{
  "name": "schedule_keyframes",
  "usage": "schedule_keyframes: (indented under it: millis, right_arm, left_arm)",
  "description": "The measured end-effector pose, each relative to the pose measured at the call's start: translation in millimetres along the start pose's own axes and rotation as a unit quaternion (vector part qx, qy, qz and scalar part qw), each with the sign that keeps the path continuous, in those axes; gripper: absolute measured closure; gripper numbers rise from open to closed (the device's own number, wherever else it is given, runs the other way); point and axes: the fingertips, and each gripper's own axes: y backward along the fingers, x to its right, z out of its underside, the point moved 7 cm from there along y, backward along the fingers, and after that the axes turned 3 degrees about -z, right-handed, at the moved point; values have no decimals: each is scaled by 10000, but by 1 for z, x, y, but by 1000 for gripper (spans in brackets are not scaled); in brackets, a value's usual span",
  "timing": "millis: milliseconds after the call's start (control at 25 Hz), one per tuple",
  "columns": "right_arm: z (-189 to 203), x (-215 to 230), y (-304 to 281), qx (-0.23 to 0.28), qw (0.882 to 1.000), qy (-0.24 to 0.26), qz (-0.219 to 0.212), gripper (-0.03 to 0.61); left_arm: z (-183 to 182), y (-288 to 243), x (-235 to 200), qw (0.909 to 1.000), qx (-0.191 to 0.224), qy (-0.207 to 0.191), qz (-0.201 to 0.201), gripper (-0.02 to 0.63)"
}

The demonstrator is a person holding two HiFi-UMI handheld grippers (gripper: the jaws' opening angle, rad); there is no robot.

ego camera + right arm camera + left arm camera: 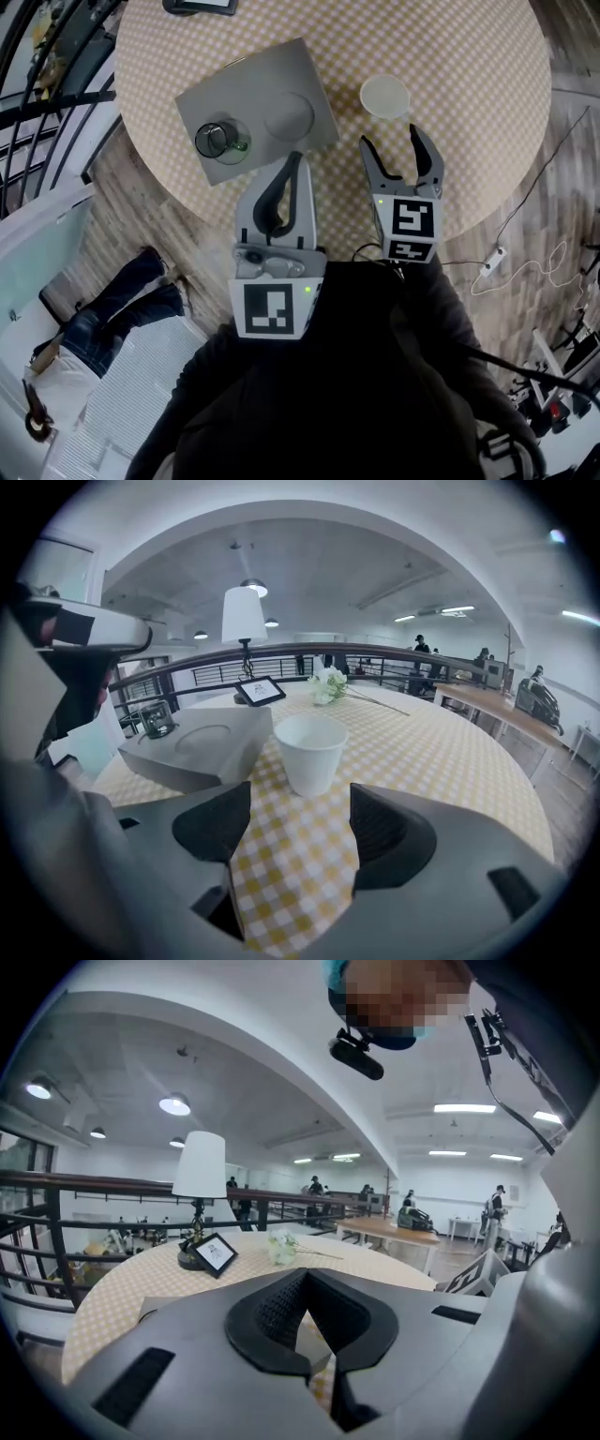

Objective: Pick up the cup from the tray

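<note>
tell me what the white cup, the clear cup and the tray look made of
White cup: matte opaque white with a thin rim, likely paper, possibly plastic. Clear cup: see-through with greenish glints, probably glass. Tray: flat matte grey with a moulded round recess, probably plastic.

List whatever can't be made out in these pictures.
Left gripper view: the glass on the tray is hidden behind the shut left hand-held gripper.
Head view: a dark object is cut off by the top edge.
Right gripper view: print on the framed sign is too small to read.
</note>
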Motion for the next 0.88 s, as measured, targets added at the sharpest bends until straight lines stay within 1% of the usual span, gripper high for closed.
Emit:
schedule_keyframes:
  millis: [160,240,360,440,480,520,560,600,640,720,760,880]
  right_arm:
    - [-10,-19,27,292,9995,80,21,275]
    - [-21,-29,40,534,9985,134,-66,276]
    - [-40,-49,62,910,9951,163,-361,276]
    - [-55,-65,78,1189,9909,221,-595,276]
    - [-63,-72,84,1352,9881,269,-678,287]
    - [-71,-80,92,1518,9852,328,-721,332]
    - [-77,-87,99,1672,9823,402,-739,414]
    - [-82,-96,106,1802,9794,492,-764,470]
    - [-88,-105,112,1908,9764,589,-818,499]
    - [-100,-124,121,2072,9700,774,-1006,548]
    - [-107,-132,124,2146,9664,856,-1123,560]
    - [-126,-154,133,2381,9547,1094,-1410,563]
  left_arm:
    - [-10,30,-2,9996,290,60,-24,611]
    - [-15,45,-3,9987,483,124,-56,611]
    - [-25,69,-6,9967,760,261,-137,611]
    - [-33,87,-8,9947,966,284,-216,611]
    - [-37,95,-9,9934,1081,273,-258,611]
    - [-40,104,-11,9922,1187,256,-298,611]
    - [-43,113,-13,9910,1274,242,-335,611]
    - [-46,123,-15,9899,1350,235,-371,611]
    - [-48,132,-17,9887,1424,230,-413,611]
    - [-53,147,-23,9855,1594,219,-535,611]
    - [-56,154,-27,9834,1692,216,-614,611]
    - [-62,172,-37,9766,1965,204,-851,611]
